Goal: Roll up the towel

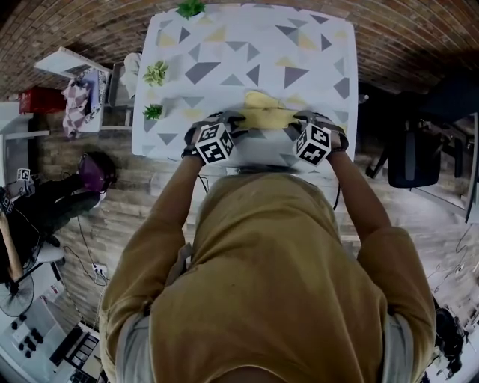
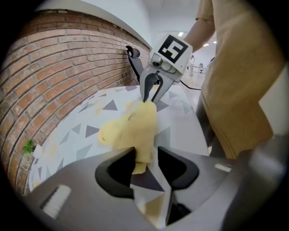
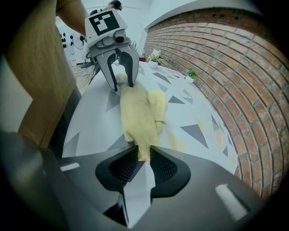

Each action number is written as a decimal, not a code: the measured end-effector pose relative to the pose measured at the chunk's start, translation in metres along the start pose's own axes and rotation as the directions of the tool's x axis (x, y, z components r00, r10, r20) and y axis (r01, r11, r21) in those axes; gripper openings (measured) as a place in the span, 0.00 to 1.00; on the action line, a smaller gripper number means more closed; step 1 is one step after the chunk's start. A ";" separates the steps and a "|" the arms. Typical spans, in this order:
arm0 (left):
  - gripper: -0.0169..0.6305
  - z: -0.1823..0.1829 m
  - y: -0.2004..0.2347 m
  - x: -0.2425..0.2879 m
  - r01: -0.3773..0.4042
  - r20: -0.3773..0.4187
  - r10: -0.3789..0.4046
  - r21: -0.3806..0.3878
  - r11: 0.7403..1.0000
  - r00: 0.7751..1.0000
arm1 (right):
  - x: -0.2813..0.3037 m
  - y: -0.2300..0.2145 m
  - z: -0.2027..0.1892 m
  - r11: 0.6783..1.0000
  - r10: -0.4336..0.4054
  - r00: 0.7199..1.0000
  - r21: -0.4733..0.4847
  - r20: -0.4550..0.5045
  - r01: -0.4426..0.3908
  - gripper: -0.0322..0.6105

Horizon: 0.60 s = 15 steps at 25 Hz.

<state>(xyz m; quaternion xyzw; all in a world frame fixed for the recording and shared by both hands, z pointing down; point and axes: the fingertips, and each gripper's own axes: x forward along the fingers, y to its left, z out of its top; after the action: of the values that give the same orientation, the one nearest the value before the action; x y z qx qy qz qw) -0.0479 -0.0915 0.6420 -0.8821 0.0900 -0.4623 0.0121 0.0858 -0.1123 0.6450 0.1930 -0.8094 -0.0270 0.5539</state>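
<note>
A yellow towel [image 1: 266,114] lies bunched near the front edge of a white table [image 1: 247,45] printed with grey and yellow triangles. It hangs stretched between my two grippers. In the left gripper view my left gripper [image 2: 145,155] is shut on one end of the towel [image 2: 135,126], and the right gripper [image 2: 152,92] pinches the far end. In the right gripper view my right gripper [image 3: 143,155] clamps the other end of the towel [image 3: 140,113], with the left gripper [image 3: 119,79] on the far end. In the head view both grippers, left [image 1: 233,120] and right [image 1: 301,120], flank the towel.
Small potted plants [image 1: 156,72], [image 1: 153,111], [image 1: 191,9] stand along the table's left and far edges. A dark chair [image 1: 419,142] is at the right. A shelf with clothes [image 1: 78,93] and a seated person [image 1: 52,202] are at the left. A brick wall [image 3: 226,67] runs behind the table.
</note>
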 end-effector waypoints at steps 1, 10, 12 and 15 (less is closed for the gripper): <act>0.32 0.000 0.002 0.001 -0.009 -0.003 0.009 -0.005 1.000 1.000 | 0.000 0.000 0.000 1.000 -0.002 1.000 0.004 0.000 0.002 0.18; 0.26 -0.001 0.008 0.001 -0.085 -0.005 0.085 -0.046 0.995 0.996 | 0.001 0.003 0.000 0.999 -0.025 1.000 0.045 0.006 0.025 0.14; 0.25 0.000 0.007 0.000 -0.089 -0.001 0.089 -0.056 0.994 0.996 | 0.000 0.003 -0.001 0.998 -0.025 1.000 0.058 0.008 0.024 0.14; 0.23 0.000 0.003 -0.002 -0.087 0.002 0.088 -0.069 0.994 0.996 | -0.002 0.007 -0.001 0.997 -0.015 1.000 0.080 0.015 0.014 0.13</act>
<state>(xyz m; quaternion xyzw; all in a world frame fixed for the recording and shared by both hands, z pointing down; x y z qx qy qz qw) -0.0496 -0.0937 0.6402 -0.8784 0.1444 -0.4556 0.0020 0.0853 -0.1055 0.6457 0.2208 -0.8126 -0.0002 0.5393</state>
